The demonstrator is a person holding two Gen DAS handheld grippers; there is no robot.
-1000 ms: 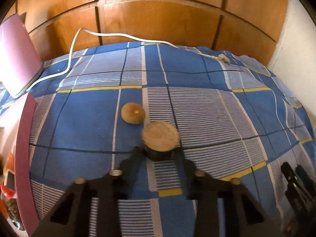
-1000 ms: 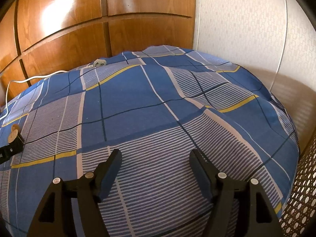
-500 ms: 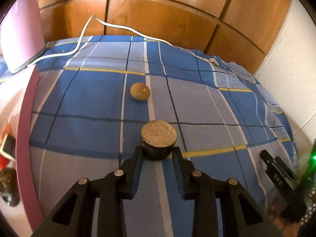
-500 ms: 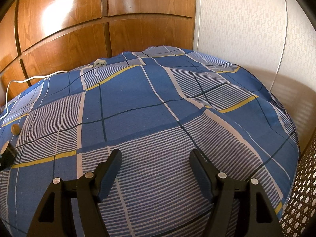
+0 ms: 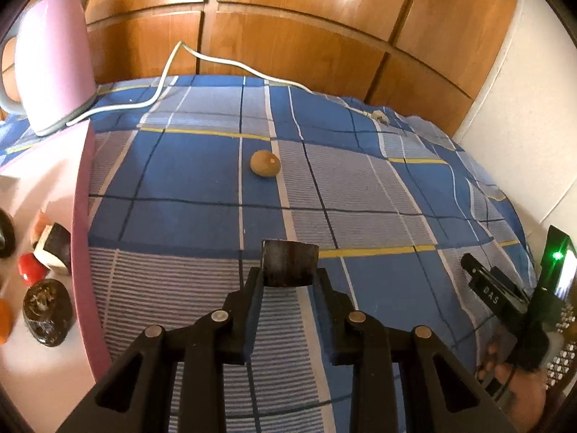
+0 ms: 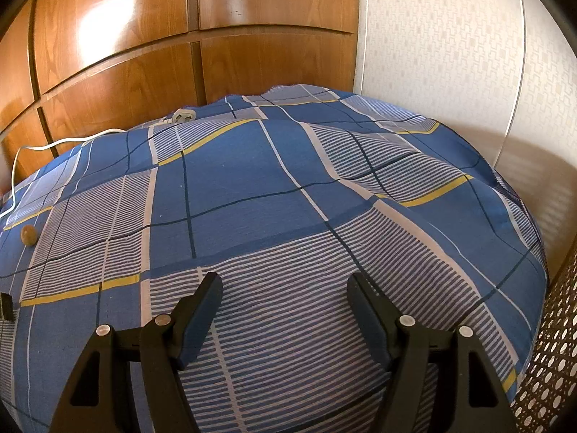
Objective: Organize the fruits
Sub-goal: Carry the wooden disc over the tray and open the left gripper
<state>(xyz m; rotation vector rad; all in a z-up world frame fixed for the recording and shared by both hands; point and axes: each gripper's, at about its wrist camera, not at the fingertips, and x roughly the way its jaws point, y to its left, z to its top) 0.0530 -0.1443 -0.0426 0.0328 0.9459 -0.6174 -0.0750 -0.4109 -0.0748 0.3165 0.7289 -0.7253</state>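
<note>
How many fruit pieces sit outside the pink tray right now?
2: a dark piece clamped in the left gripper, and a brown fruit on the checked cloth beyond it. Others may be hidden.

The left picture edge cuts off the fruits (image 5: pixel 47 312) on the pink tray (image 5: pixel 80 252), and the kettle (image 5: pixel 50 57) too.

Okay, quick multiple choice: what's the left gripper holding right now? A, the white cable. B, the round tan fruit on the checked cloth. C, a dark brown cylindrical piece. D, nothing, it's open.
C: the left gripper is shut on the dark brown cylindrical piece, pinched between its two fingers, while the round tan fruit lies apart on the blue checked cloth farther ahead.
</note>
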